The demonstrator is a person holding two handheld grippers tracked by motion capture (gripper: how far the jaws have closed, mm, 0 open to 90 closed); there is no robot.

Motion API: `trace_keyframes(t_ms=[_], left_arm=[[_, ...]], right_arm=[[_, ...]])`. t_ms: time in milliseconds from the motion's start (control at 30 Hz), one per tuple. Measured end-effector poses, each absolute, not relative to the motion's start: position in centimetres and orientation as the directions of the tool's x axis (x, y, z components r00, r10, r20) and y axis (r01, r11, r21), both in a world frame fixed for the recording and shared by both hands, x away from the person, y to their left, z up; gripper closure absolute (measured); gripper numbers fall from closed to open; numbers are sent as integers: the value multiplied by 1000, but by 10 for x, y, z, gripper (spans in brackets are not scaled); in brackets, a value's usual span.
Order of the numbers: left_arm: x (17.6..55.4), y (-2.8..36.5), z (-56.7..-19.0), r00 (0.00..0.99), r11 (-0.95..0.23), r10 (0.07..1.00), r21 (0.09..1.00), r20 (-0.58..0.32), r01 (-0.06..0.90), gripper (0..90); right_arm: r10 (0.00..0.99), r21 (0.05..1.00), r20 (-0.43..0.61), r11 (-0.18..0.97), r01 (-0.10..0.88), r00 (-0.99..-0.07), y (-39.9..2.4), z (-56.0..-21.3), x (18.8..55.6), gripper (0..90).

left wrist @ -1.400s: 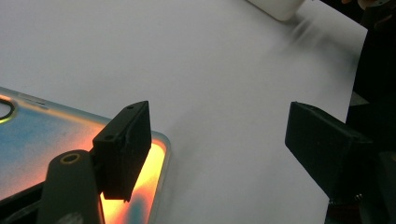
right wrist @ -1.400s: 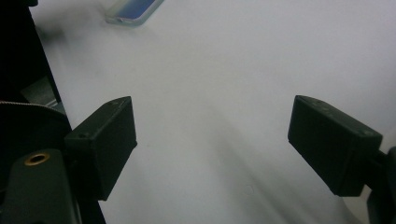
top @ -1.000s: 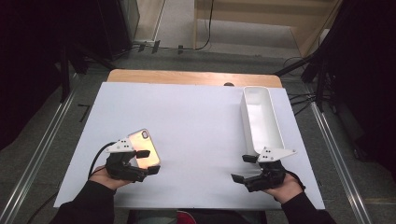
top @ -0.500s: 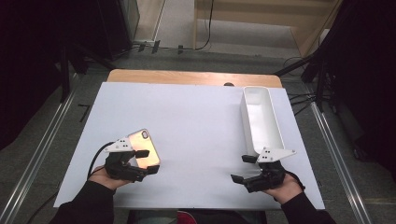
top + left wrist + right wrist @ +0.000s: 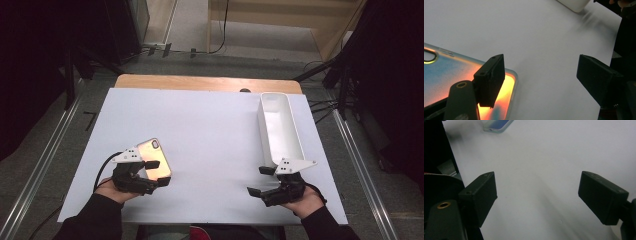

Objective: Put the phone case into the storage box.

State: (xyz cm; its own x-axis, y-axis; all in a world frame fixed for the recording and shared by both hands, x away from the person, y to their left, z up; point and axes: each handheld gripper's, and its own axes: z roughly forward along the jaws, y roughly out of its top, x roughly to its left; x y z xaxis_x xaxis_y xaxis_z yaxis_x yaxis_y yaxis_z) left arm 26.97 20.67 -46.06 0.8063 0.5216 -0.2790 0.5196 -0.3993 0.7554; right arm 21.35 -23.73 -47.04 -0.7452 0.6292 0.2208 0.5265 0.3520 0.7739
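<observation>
- Worktop: a rectangular worktop (image 5: 210,135) covered with a white sheet, with a strip of bare wood along its far edge; a person's two dark-sleeved forearms enter over its near edge.
- Left gripper (image 5: 152,172): a black two-fingered tool topped by a grey three-cornered plate, held in the left hand (image 5: 107,189) near the near-left corner of the worktop. In the left gripper view its fingers (image 5: 490,80) stand spread apart and released; one finger hangs over the near corner of the smartphone, the other over bare white sheet. Whether that finger touches the phone cannot be told.
- Smartphone (image 5: 154,158): a flat, rounded-rectangle smartphone in a clear case, its glossy back reflecting orange and blue, camera ring toward the far side. It lies flat on the worktop in the near-left part, directly beside and partly under the left gripper.
- Right gripper (image 5: 261,181): a matching black tool with a grey plate, held in the right hand (image 5: 300,200) near the near-right corner. In the right gripper view its fingers (image 5: 480,195) are wide apart and released, with only white sheet between them.
- Tray (image 5: 290,145): a long, narrow white plastic tray with raised walls, lying along the right edge of the worktop and running from the far edge toward the right gripper; its near end sits just beside that gripper's plate.
- Smartphone and tray lie well apart, on opposite sides of the worktop.
</observation>
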Motion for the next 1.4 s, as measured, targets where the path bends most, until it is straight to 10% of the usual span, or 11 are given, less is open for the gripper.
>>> trace_keyframes(t_ms=[1400], left_arm=[[288,237,-444,708,-311,658,763,-257,566,216]], right_arm=[[622,774,217,360,521,-753,-237,-471,214,140]])
